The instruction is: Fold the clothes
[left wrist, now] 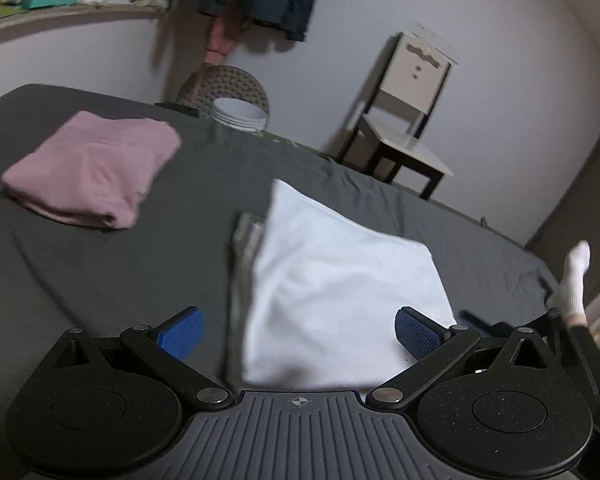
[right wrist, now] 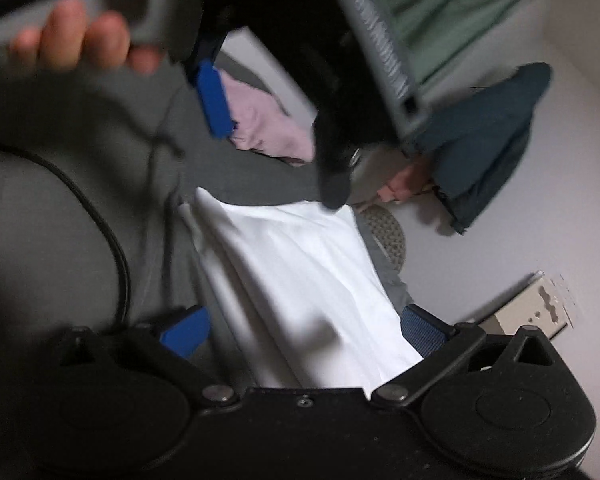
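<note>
Two folded garments lie on the grey bed (left wrist: 148,272): one pink garment (left wrist: 92,168) well to the left, one white garment (left wrist: 340,288) nearer. The left hand-held gripper (left wrist: 300,330) and right hand-held gripper (right wrist: 304,330) both hang over the white one with fingers spread apart, holding nothing.

Black tool (left wrist: 300,334) arms, blue ribbed pads (left wrist: 418,332).
</note>
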